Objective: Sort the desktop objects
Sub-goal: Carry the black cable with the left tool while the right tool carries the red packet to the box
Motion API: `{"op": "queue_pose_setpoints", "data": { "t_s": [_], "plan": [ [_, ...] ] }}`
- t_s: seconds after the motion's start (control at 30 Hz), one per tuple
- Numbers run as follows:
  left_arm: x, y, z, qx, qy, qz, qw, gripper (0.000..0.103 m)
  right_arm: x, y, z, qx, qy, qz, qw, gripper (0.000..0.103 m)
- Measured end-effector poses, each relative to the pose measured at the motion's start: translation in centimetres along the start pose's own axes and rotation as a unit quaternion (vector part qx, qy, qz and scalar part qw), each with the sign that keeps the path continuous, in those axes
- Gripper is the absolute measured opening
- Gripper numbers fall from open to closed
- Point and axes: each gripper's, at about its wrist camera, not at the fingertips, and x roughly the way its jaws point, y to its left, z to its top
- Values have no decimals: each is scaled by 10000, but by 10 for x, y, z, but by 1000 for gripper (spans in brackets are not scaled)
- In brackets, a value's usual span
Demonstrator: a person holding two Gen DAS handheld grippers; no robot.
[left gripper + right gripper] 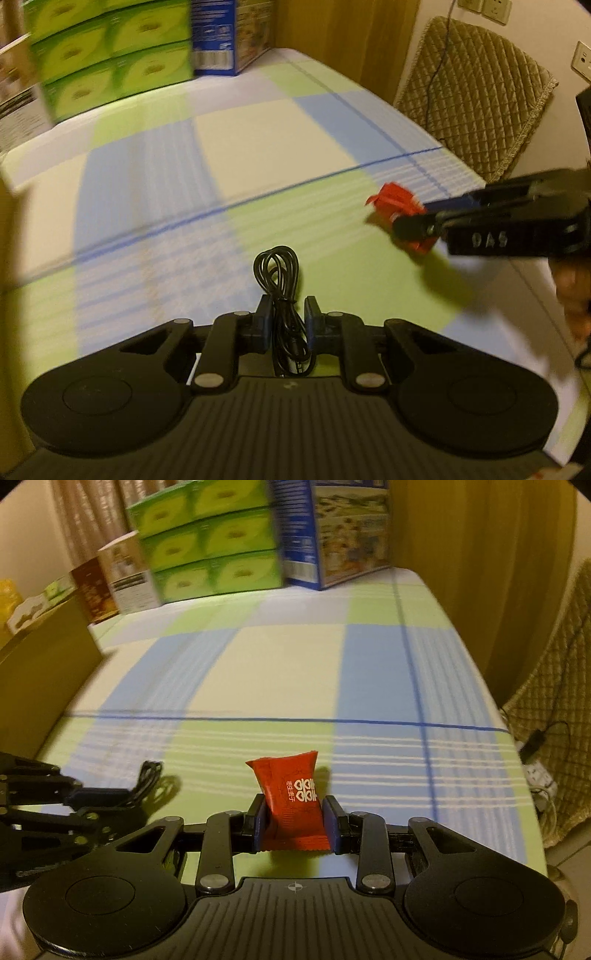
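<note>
Two grippers over the checked tablecloth point(288, 672): the left gripper point(288, 314) pinches one coiled black cable point(277, 273), the right gripper point(294, 812) clamps one red candy packet point(291, 794), both lifted above the cloth.

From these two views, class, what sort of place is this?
Probably a home room: a checked tablecloth, stacked green tissue boxes, a quilted chair cushion and wall sockets.

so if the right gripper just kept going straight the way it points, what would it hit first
Probably nothing close. The right gripper, shut on the red candy packet, points along bare checked tablecloth. The first things in line look like the stacked green boxes and blue box at the far end, though depth is unclear.
</note>
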Motion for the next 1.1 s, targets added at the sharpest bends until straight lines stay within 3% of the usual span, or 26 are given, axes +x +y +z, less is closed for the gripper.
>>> {"op": "queue_pose_setpoints", "data": {
  "t_s": [0.23,0.57,0.8,1.1],
  "plan": [
    [-25,12,-27,-266,-80,37,9996,13,-9,26,-14,-75,42,161,9998,29],
    [-17,10,-28,-281,-199,44,9994,14,0,42,-23,-471,144,132,9987,30],
    [-15,9,-28,-308,-261,92,9991,14,4,45,-26,-709,156,90,9973,39],
    [-14,8,-29,-341,-318,139,9988,15,9,45,-23,-718,57,118,9973,40]
  ]
}}
